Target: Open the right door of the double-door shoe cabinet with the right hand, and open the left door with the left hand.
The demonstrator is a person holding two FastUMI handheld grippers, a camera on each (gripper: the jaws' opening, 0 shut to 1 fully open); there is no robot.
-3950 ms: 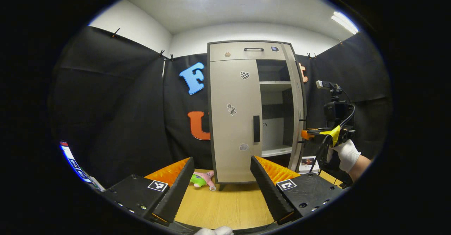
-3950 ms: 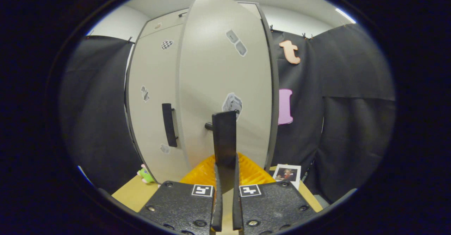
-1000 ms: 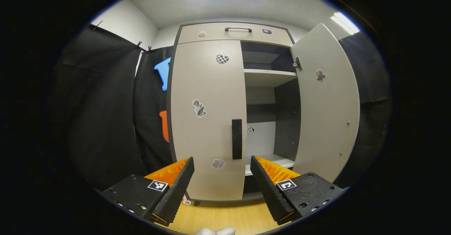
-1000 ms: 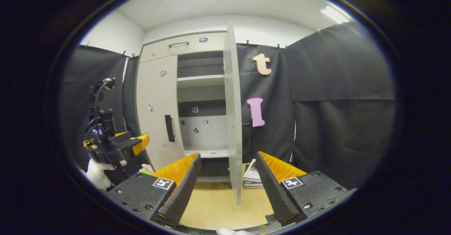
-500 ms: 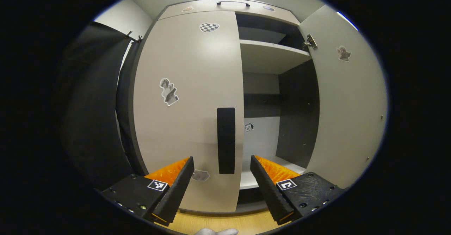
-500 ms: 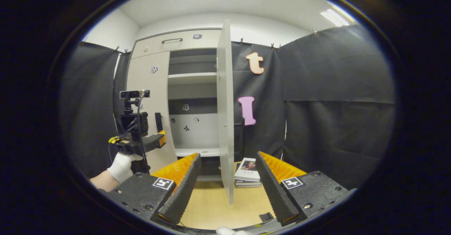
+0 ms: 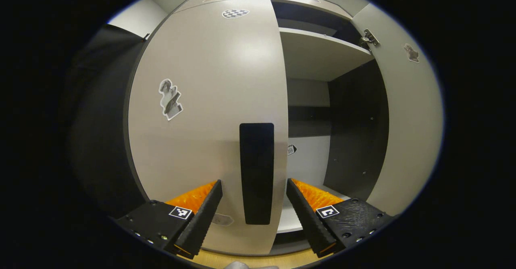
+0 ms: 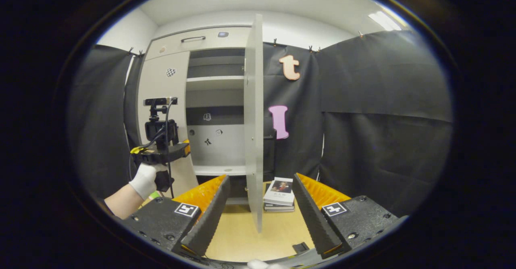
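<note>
Cabinet (image 7: 306, 55): L claw (image 7: 254, 188) astride handle (image 7: 256, 172).

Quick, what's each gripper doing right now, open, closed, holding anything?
Left gripper: open, fingers either side of the left door's handle, not clamped.
Right gripper: open, holding nothing.

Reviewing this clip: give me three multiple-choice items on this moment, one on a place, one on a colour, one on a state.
1. Where are the books?
A. on the floor right of the right door
B. on a shelf
C. on top of the cabinet

2. Colour of the left door's handle?
A. white
B. black
C. red

3. State of the left door?
A. wide open
B. removed
C. shut

Key: 1 A, stacked beside the open door's foot; 2 B, a dark bar between the left tool's spread fingers; 3 C, it lies flush with the cabinet front.
</note>
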